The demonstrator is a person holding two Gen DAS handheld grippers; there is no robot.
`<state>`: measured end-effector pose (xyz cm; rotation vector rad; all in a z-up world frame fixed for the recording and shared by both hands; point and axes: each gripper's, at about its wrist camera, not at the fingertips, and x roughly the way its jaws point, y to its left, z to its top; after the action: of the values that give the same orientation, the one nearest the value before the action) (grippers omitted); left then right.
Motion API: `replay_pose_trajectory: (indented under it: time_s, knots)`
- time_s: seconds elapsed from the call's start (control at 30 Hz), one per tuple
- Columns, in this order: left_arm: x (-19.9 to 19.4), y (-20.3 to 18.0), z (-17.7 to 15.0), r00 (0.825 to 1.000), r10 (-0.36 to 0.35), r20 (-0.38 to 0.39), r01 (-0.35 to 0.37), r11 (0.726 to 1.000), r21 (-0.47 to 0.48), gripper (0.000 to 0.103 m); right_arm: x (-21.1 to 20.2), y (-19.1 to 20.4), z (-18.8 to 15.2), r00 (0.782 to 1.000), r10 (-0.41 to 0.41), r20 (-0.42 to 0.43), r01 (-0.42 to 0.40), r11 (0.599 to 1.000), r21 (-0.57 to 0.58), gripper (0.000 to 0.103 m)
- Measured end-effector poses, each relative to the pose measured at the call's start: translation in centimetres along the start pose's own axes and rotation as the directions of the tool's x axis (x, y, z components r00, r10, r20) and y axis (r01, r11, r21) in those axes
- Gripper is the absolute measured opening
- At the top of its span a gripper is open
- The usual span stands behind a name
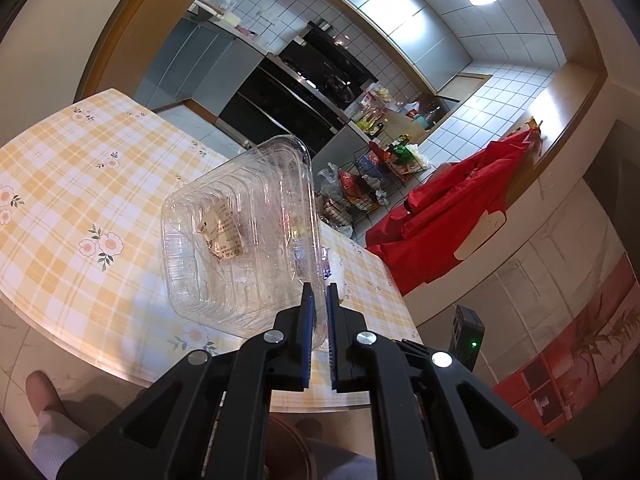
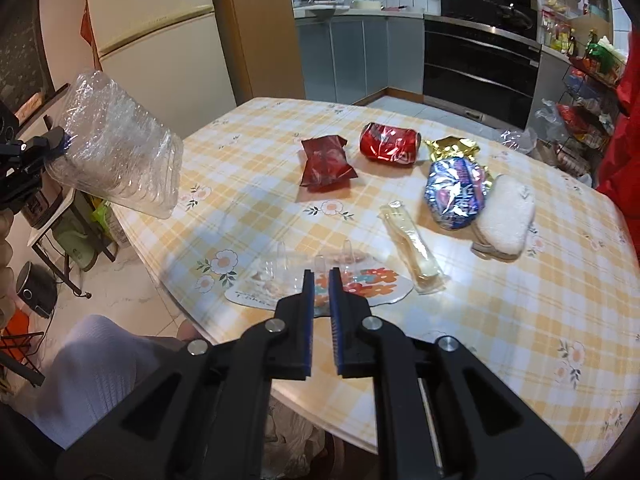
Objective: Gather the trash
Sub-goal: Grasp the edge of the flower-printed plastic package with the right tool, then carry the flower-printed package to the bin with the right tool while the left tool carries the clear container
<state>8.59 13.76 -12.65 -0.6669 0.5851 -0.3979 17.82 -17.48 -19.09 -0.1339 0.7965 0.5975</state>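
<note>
I have the clear plastic container (image 1: pixel 236 232) pinched by its rim in the left gripper (image 1: pixel 319 292), lifted clear of the bench (image 1: pixel 60 184) off its left edge, with a scrap of printed paper (image 1: pixel 222 232) loose inside; the right gripper (image 2: pixel 319 276) has its jaws brought together, and I judge nothing is caught between them, though a clear blister tray on a flowered card (image 2: pixel 320 284) lies right under the tips at the near edge. My worry is the thin rim slipping or buckling, since the hold is on one wall only, and the tilted tub could spill its paper. Further in lie a dark red wrapper (image 2: pixel 326 162), a crushed red can (image 2: pixel 390 144), a gold and blue foil bag (image 2: pixel 456 188), a white sponge (image 2: pixel 506 216) and a clear sleeve (image 2: pixel 412 250), all still to collect. The yellow checked cloth looks slick; beyond are a fridge (image 2: pixel 160 36) and oven (image 2: pixel 480 68)
</note>
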Motion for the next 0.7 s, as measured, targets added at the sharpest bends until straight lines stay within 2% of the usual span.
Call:
replay_pose_trajectory:
  time_s: [0.17,0.3,0.43,0.53,0.7]
  knots:
    - [-1.2,-1.2,-0.4,1.000,-0.017,0.010,0.017,1.000,0.014,0.006,-2.9,0.8,-0.1,0.999,-0.012,0.039,0.012,1.000,-0.006,0.004]
    - [-2.0,-2.0,-0.8,0.999,-0.029,0.015,0.028,0.999,0.025,0.006,-3.2,0.9,-0.7,1.000,-0.028,0.010,0.028,1.000,-0.005,0.004]
    - [-2.3,-2.2,-1.5,1.000,-0.030,0.007,0.030,0.999,0.028,0.006,-0.9,0.1,-2.7,0.996,-0.040,-0.082,0.042,0.999,0.017,0.007]
    - [-2.2,-2.1,-1.9,1.000,-0.024,-0.003,0.024,0.999,0.032,0.006,1.5,-0.8,-5.1,0.987,-0.051,-0.154,0.058,0.998,0.040,0.025]
    - [-1.6,-1.5,-2.2,1.000,-0.013,-0.018,0.013,1.000,0.025,0.006,5.2,-1.5,-7.3,0.973,-0.055,-0.225,0.071,0.996,0.061,0.028]
